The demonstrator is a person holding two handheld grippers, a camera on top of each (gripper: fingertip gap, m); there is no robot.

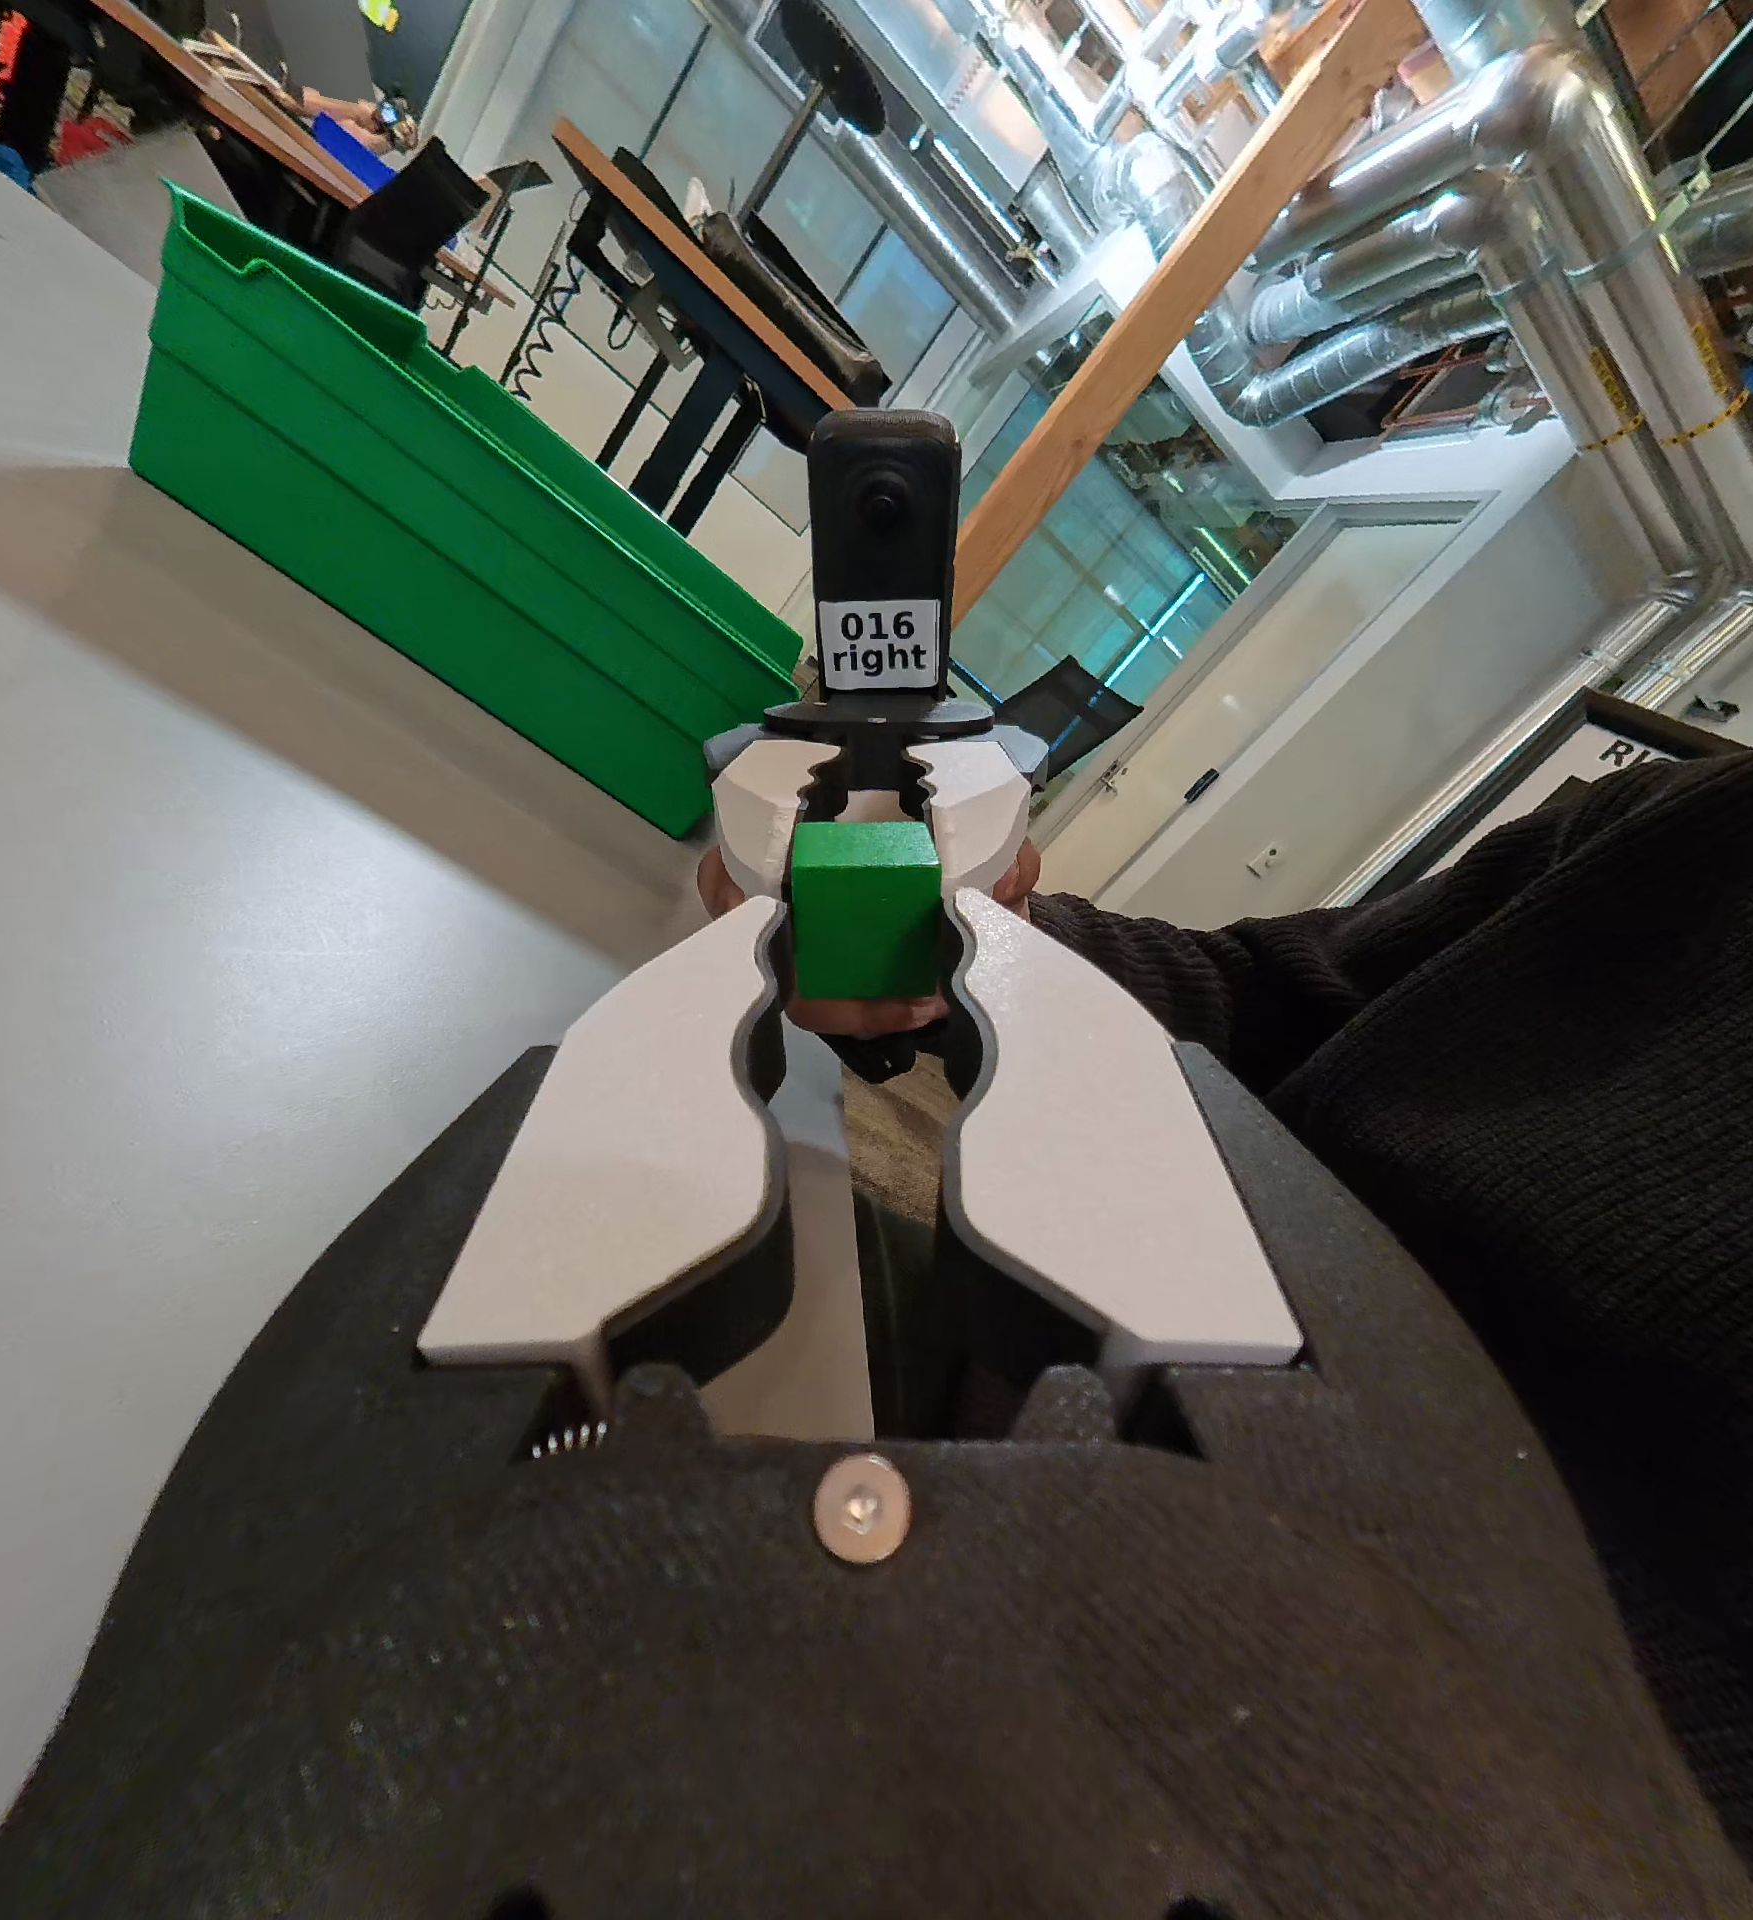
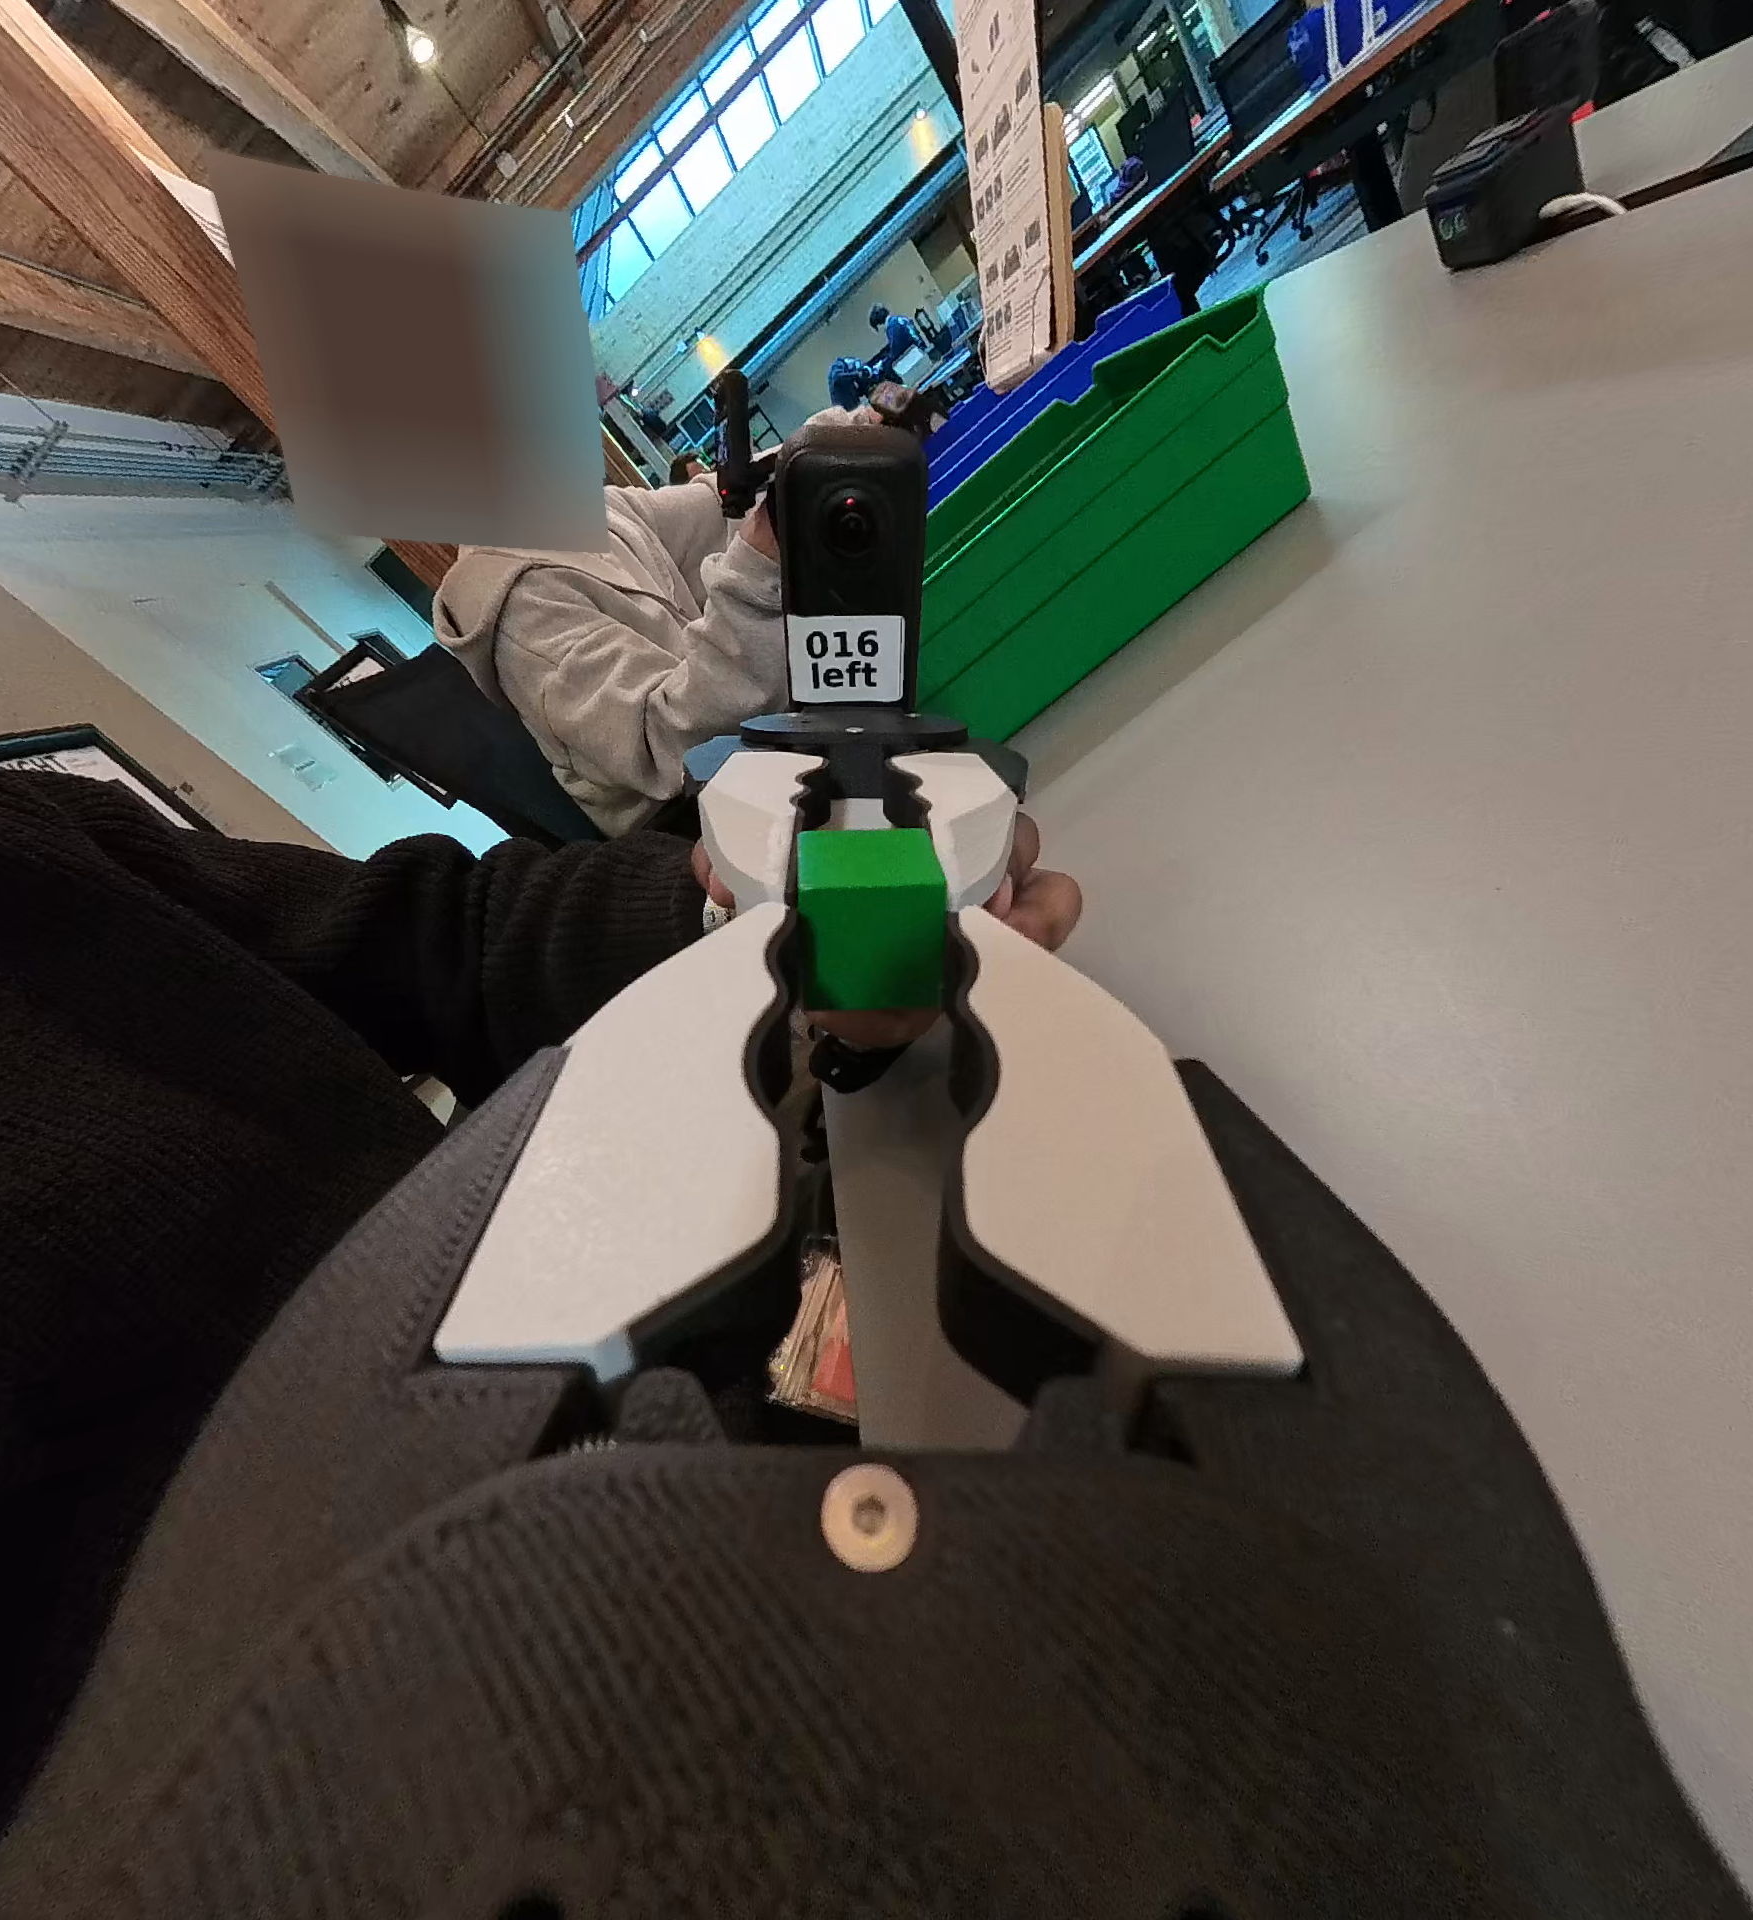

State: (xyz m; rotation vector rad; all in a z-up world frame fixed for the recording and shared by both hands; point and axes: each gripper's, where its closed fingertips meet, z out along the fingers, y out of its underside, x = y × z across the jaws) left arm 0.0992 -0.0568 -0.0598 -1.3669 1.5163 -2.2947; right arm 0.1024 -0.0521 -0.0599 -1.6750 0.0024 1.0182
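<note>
Green is what sits dead centre in both wrist views: a small green block (image 1: 867,914) held in the air between my two tools, which point nose to nose. My left tool (image 1: 864,935) has its white fingers (image 1: 643,1122) closed against the block's near sides, and my right tool (image 2: 870,940) grips the same block (image 2: 870,920) from the opposite end, so both are clamped on it at once. I judge the head-on pose is what lets each tool take its own pair of faces without the fingertips colliding. Each tool carries a black camera (image 1: 882,509) on top with a white label below the lens. A hand (image 2: 1033,899) and a black knitted sleeve (image 1: 1474,1039) show behind the far tool. The block hangs just off the edge of the grey table (image 2: 1474,831), near the green bin (image 1: 415,488) standing there.
</note>
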